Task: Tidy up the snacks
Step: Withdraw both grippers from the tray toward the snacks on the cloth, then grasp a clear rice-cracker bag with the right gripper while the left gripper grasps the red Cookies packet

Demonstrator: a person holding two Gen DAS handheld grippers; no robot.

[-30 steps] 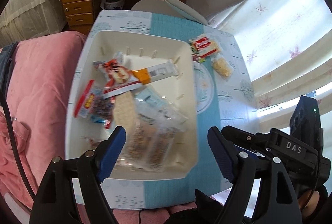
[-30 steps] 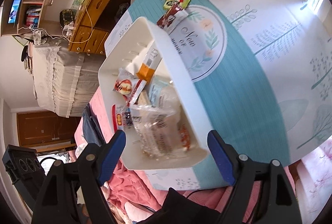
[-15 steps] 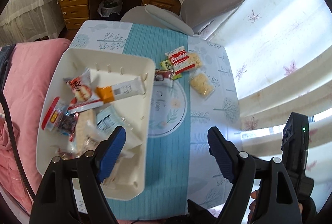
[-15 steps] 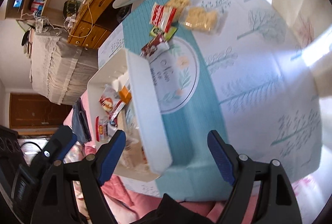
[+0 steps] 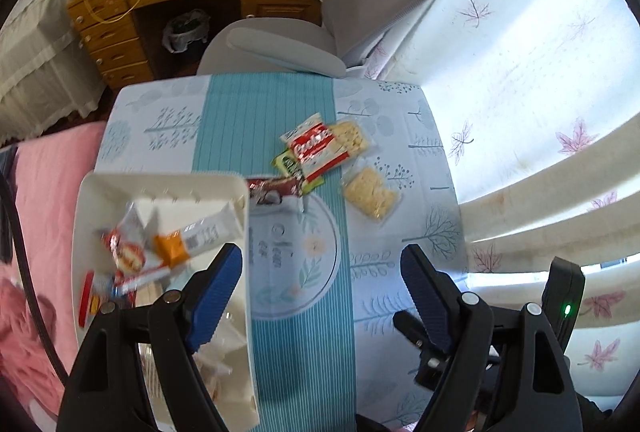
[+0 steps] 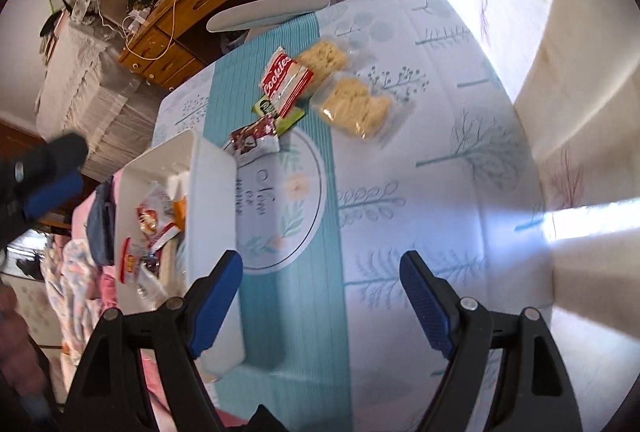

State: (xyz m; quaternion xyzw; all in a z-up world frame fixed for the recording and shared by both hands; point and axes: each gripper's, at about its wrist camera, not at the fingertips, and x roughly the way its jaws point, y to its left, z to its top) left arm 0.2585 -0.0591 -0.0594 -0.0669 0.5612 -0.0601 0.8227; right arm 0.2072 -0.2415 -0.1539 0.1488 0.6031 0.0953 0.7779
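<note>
A white tray (image 5: 160, 188) is seen at the left edge of the patterned tablecloth (image 5: 400, 272), beside pink bedding (image 5: 44, 192). Inside the tray, several wrapped snacks are piled loosely: a white-and-orange bar (image 5: 196, 236), a red-and-white packet (image 5: 128, 252), a small red-edged packet (image 5: 90, 298) and clear bags near the close end, which are blurred. The remaining snacks are left on the cloth beyond the tray: a dark brown wrapper (image 5: 272, 190) just beside the tray's far corner, a green packet (image 5: 290, 166) partly covered by a red cookie pack (image 5: 318, 152), and two clear packs of pale crackers (image 5: 372, 192) near them. The left gripper (image 5: 320, 296) is held spread wide with nothing between its fingers, over the tray's right wall and the cloth. The right gripper (image 6: 320, 296) is likewise held apart and empty above the teal strip.
</note>
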